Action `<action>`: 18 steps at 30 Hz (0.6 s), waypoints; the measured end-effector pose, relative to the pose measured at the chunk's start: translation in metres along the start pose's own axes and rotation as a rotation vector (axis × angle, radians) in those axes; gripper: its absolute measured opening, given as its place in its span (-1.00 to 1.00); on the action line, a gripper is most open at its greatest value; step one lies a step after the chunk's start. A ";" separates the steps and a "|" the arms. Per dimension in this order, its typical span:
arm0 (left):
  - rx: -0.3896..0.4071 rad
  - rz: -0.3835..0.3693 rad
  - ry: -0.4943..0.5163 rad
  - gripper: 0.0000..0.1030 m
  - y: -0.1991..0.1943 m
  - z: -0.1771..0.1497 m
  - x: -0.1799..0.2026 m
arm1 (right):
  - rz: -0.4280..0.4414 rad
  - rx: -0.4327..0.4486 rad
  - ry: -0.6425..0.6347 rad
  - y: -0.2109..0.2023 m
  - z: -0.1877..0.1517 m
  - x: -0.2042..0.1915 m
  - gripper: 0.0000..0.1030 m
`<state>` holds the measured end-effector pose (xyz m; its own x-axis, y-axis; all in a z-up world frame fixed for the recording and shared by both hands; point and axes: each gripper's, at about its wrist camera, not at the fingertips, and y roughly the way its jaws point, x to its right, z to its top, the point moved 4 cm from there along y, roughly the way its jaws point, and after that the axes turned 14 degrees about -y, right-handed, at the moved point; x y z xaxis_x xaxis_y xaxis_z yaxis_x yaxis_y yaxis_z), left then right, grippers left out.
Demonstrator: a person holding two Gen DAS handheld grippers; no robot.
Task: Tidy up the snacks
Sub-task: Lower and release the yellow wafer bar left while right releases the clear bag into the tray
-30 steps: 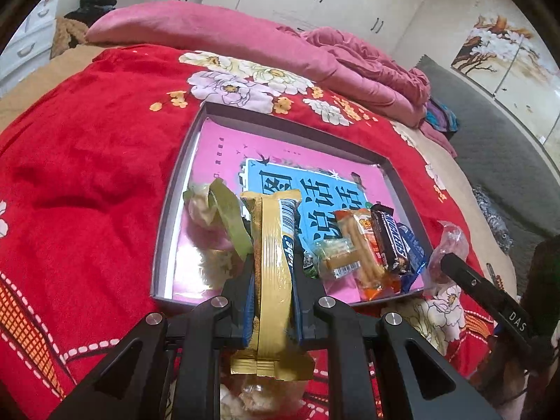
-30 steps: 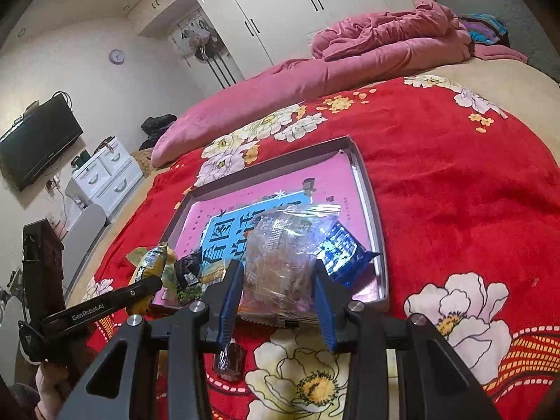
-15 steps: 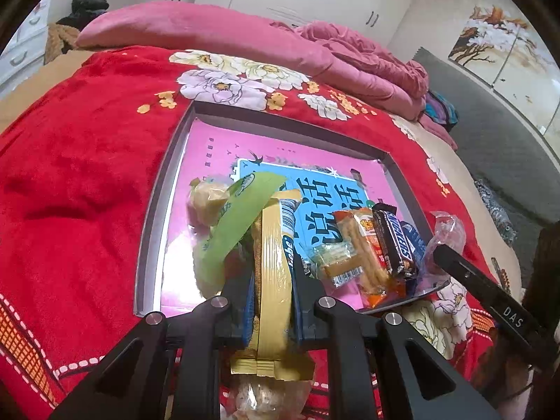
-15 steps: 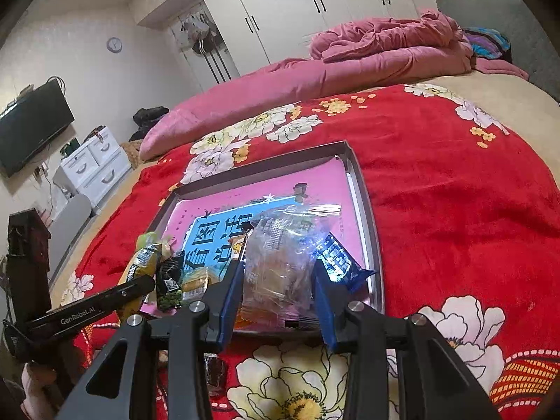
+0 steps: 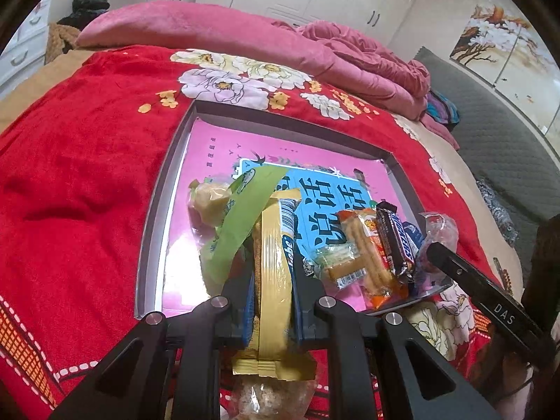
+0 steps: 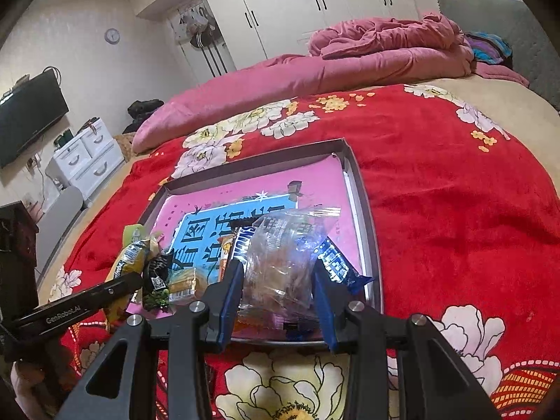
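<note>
Snacks are clamped in both grippers over the near edge of a shallow tray [image 5: 164,189] that lies on a bed with a red flowered blanket [image 5: 77,161]. The left gripper [image 5: 271,280] has its jaws drawn in tight on a long gold-wrapped bar [image 5: 271,273], which stands on end between the blue pads, its crimped lower end hanging below them. A green wrapper [image 5: 241,217] leans against the bar on its left side, and a pale yellow snack [image 5: 210,199] lies in the tray just beyond it. To the right of the bar lie a small clear packet with a tan biscuit [image 5: 341,267], an orange packet of sticks [image 5: 364,245] and a dark chocolate bar [image 5: 395,241], packed side by side at the tray's near right corner.

The right gripper [image 6: 278,280] has its jaws set narrowly apart and pressed on a clear crinkled bag [image 6: 280,262] of brownish pieces. A blue packet [image 6: 337,266] lies in the tray just to the right of that bag. The tray's pink floor carries a blue panel with large characters [image 6: 210,234]. A folded pink quilt [image 6: 315,70] lies along the far side of the bed.
</note>
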<state>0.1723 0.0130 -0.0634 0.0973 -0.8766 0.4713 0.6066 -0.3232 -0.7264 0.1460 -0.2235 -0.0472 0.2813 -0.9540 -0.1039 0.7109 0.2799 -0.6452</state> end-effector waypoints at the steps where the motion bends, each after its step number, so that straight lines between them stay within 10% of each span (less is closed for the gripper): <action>1: 0.000 0.000 0.000 -0.66 0.000 0.000 0.000 | -0.001 -0.001 -0.005 0.001 0.000 0.000 -0.22; 18: -0.011 0.003 -0.004 -0.64 0.004 -0.001 -0.001 | -0.033 -0.001 -0.004 -0.001 0.000 0.003 -0.03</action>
<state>0.1741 0.0122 -0.0667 0.1018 -0.8762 0.4711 0.5978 -0.3247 -0.7330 0.1465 -0.2268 -0.0466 0.2600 -0.9623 -0.0794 0.7190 0.2479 -0.6493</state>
